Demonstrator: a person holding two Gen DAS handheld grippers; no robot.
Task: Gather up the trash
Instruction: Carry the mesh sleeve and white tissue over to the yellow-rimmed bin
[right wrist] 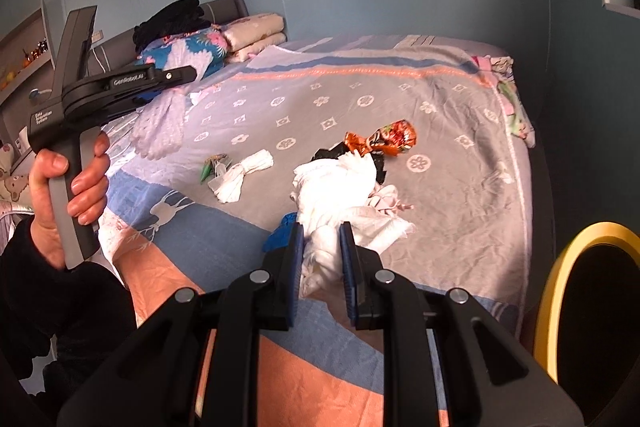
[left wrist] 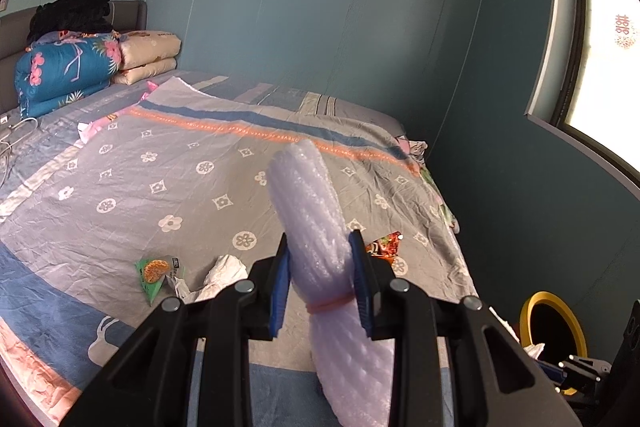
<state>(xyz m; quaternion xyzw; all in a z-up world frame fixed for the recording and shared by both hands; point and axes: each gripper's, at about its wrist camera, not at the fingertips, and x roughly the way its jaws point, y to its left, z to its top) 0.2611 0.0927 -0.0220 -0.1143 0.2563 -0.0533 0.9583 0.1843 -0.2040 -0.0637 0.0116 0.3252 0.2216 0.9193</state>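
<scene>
The wide bed, spread with a grey, blue and orange sheet printed with white flowers, is the landmark here. At its head lie a folded blue floral quilt and a folded cream quilt, with a black bundle of cloth on top of the blue one. Beside the bed's foot corner stands a round black bin with a yellow rim.

Above the bed, the left gripper has its blue-padded fingers clamped on a white roll of bubble wrap bound by a pink rubber band, lifted clear of the sheet. A hand in a dark sleeve grips that gripper's handle in the right wrist view.

Nearer the bin, the right gripper has its fingers narrowed on a crumpled wad of white tissue, which hangs above the bed.

On the sheet near the bed's middle lie an orange-red foil snack wrapper, a black scrap just beside it, a twisted white tissue and a small green triangular snack packet, the last two touching each other.
</scene>
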